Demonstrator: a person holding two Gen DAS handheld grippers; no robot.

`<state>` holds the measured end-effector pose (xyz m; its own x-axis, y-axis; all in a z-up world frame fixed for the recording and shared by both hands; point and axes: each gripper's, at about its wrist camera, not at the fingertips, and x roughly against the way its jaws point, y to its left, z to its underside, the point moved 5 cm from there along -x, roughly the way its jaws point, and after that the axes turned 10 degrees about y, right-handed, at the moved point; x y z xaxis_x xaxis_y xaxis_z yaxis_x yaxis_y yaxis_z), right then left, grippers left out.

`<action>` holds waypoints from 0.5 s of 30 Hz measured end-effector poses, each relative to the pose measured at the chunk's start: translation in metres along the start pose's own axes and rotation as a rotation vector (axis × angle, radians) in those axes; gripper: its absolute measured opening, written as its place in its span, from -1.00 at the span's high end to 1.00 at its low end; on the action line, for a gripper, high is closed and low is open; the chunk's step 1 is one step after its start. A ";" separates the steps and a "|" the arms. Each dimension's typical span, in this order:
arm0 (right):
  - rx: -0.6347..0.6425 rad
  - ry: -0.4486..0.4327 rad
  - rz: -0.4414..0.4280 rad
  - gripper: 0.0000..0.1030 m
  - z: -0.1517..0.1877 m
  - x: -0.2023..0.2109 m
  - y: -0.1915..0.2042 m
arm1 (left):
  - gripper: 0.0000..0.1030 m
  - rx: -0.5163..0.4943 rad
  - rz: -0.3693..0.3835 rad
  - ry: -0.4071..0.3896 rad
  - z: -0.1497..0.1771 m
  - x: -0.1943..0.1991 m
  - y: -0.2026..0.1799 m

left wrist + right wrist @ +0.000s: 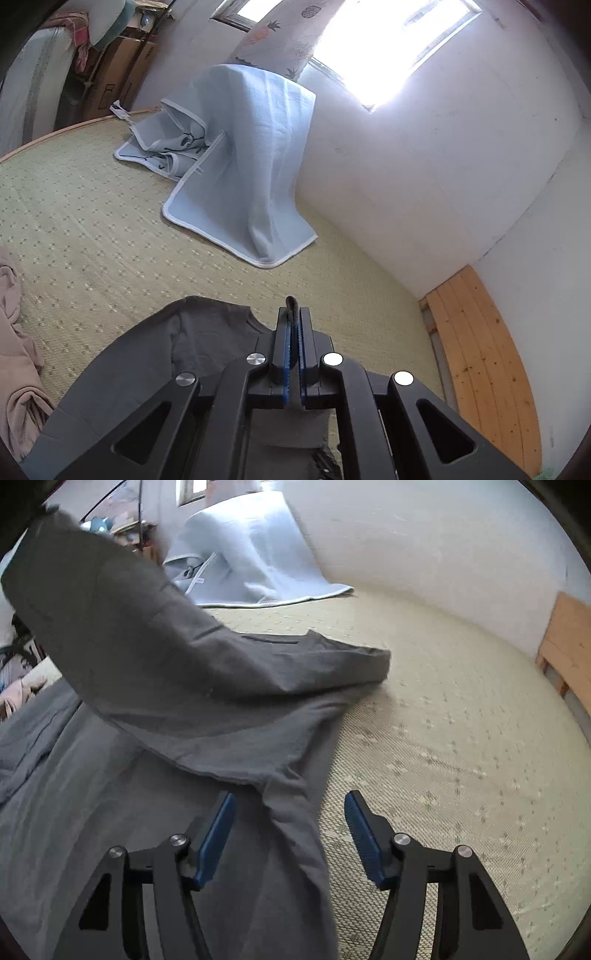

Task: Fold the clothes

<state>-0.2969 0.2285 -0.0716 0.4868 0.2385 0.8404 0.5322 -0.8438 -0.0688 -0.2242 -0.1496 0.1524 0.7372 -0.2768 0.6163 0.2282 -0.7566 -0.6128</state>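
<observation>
A dark grey garment (155,686) lies spread on the woven mat (443,738). One part of it is lifted and drawn up toward the upper left of the right wrist view. My left gripper (293,314) is shut on a rolled edge of this grey garment (207,332), which pokes out past the blue pads. My right gripper (290,812) hovers open low over the garment's right edge. A strip of the cloth runs between its blue pads (218,834) without touching either one.
A light blue blanket (240,166) is draped over something by the white wall, its hem lying on the mat. Pink clothing (14,350) is heaped at the left. Wooden planks (480,350) border the mat on the right. Boxes and bedding (110,74) stand at the far left.
</observation>
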 end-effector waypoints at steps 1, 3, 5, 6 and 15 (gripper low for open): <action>0.013 0.000 0.018 -0.24 -0.003 -0.003 0.002 | 0.97 -0.002 0.006 0.002 0.000 0.002 -0.002; 0.023 0.007 0.051 -0.07 -0.005 -0.011 0.004 | 0.97 -0.006 0.018 0.003 -0.001 0.005 -0.008; 0.017 0.016 0.081 0.52 -0.005 -0.017 0.002 | 0.96 -0.016 0.020 0.002 -0.002 0.006 -0.012; 0.006 0.027 0.086 0.64 -0.005 -0.019 0.000 | 0.96 -0.024 0.018 0.001 -0.002 0.007 -0.013; -0.269 0.011 0.010 0.91 0.012 -0.003 -0.069 | 0.97 -0.012 -0.065 0.036 0.007 -0.024 0.011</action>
<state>-0.3264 0.2919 -0.0757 0.4826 0.2251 0.8464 0.3233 -0.9439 0.0667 -0.2348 -0.1478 0.1275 0.6976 -0.2475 0.6724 0.2676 -0.7805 -0.5650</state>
